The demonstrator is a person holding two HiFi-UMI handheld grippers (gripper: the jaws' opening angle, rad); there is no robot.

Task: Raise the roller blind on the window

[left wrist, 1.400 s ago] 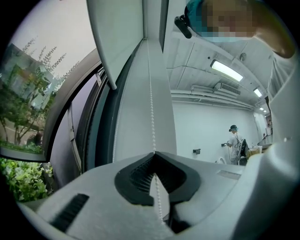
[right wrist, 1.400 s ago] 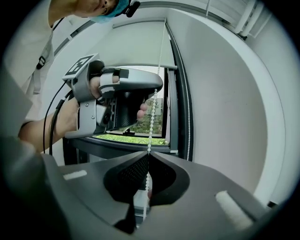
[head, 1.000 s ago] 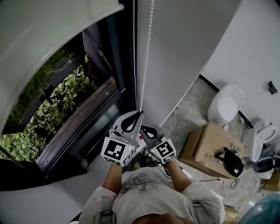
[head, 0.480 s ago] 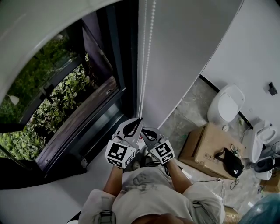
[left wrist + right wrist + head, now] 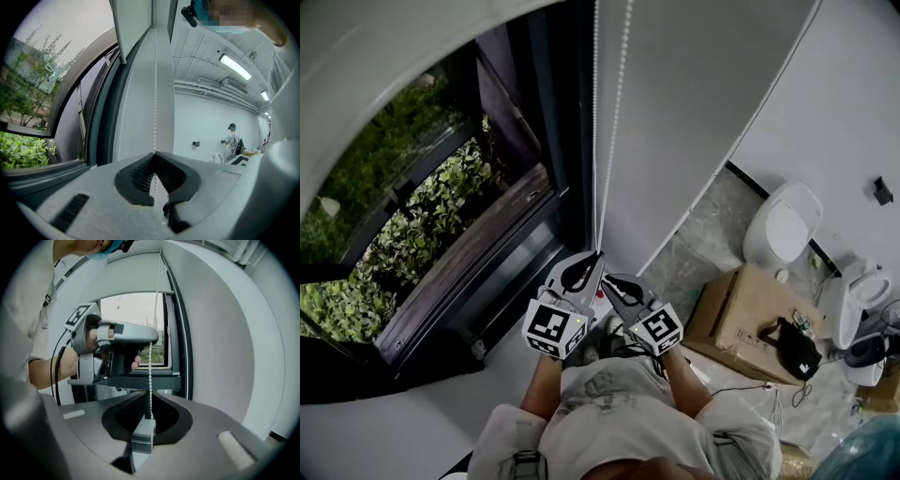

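Observation:
The white roller blind (image 5: 356,75) curves across the upper left of the head view, with the window open to greenery below it. Its bead chain (image 5: 614,122) hangs as two strands down to both grippers. My left gripper (image 5: 592,258) is shut on the chain, which runs up from its jaw tips (image 5: 155,93). Just below and to the right, my right gripper (image 5: 607,283) is also shut on a strand (image 5: 151,366). In the right gripper view the left gripper (image 5: 152,337) sits just above, on the same strand.
The dark window frame and sill (image 5: 487,272) stand right ahead. A white wall panel (image 5: 694,112) rises to the right. On the floor at the right are a cardboard box (image 5: 736,309), a black bag (image 5: 792,347) and toilet bowls (image 5: 783,225). A person (image 5: 232,143) stands far off.
The blind's lower edge has risen, so more of the window shows. Both grippers have come down a little with the chain, the right one slightly further right.

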